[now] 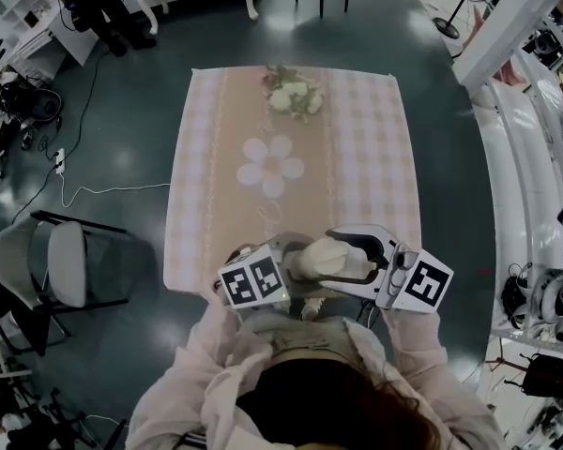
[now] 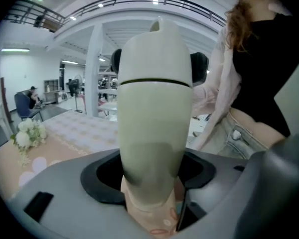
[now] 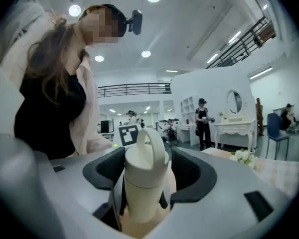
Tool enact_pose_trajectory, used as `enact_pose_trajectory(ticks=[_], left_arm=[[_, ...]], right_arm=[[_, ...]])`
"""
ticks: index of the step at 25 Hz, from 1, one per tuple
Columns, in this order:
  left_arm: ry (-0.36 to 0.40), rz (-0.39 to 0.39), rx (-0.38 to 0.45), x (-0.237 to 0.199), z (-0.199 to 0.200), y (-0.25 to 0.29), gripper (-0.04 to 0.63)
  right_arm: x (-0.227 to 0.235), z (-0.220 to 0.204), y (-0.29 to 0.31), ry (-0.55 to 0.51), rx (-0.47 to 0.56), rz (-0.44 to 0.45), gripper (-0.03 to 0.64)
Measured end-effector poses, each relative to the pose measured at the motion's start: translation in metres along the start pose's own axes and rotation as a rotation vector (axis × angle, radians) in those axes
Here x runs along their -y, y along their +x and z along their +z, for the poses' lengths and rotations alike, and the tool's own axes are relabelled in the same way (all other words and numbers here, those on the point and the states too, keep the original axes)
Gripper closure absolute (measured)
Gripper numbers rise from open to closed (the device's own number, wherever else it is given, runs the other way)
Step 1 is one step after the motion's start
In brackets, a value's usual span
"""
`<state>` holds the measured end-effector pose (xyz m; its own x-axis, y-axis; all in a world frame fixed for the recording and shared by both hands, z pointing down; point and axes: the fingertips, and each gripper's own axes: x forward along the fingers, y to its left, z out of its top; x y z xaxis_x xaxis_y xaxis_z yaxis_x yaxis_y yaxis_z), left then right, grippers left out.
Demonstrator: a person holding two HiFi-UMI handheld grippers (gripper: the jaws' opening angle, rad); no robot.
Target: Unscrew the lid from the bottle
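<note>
My left gripper (image 2: 150, 176) pinches the body of the cream bottle (image 2: 152, 118) and holds it in the air. My right gripper (image 3: 146, 178) has its jaws spread around the lid (image 3: 145, 156) with the loop handle. They stand very close on both sides, but I see a thin gap, so they do not press. The bottle is above the near edge of the table (image 1: 385, 139) with the pink checked cloth, just in front of my body. At the far end lies a white flower bouquet (image 1: 294, 95).

The cream plastic bottle (image 1: 327, 259) sits between the left gripper (image 1: 283, 268) and right gripper (image 1: 364, 255), above the near edge of the pink checked desk (image 1: 375, 157).
</note>
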<state>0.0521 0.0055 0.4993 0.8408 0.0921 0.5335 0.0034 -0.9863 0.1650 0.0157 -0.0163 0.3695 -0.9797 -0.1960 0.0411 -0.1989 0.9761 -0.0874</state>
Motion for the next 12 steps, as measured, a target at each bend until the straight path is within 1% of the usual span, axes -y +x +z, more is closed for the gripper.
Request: enact_pose_trajectory(ticks=[2, 4, 5, 6, 7, 9, 10, 12], left_arm=[[-0.057, 0.109, 0.02, -0.015, 0.001, -0.003, 0.278], [-0.084, 0.222, 0.002, -0.029, -0.003, -0.005, 0.278], [-0.083, 0.257, -0.014, -0.033, -0.005, -0.005, 0.278], [-0.076, 0.273, -0.026, -0.034, -0.006, -0.005, 0.278], [-0.068, 0.273, -0.029, -0.033, -0.006, -0.003, 0.278], [-0.057, 0.237, -0.013, -0.028, -0.004, -0.001, 0.278], [-0.049, 0.203, 0.001, -0.023, -0.003, 0.0, 0.278], [-0.014, 0.115, 0.023, -0.01, 0.0, -0.001, 0.278]], right_arm=[[0.012, -0.002, -0.004, 0.056, 0.03, -0.102, 0.286], [0.018, -0.005, -0.006, 0.094, 0.047, -0.164, 0.275], [0.019, -0.006, -0.006, 0.097, 0.051, -0.181, 0.278], [0.02, -0.007, -0.005, 0.091, 0.049, -0.19, 0.286], [0.02, -0.008, -0.004, 0.081, 0.043, -0.187, 0.295], [0.017, -0.008, -0.002, 0.056, 0.034, -0.151, 0.331], [0.013, -0.004, -0.002, 0.047, 0.039, -0.117, 0.331], [0.002, 0.004, 0.0, 0.033, 0.058, -0.021, 0.333]])
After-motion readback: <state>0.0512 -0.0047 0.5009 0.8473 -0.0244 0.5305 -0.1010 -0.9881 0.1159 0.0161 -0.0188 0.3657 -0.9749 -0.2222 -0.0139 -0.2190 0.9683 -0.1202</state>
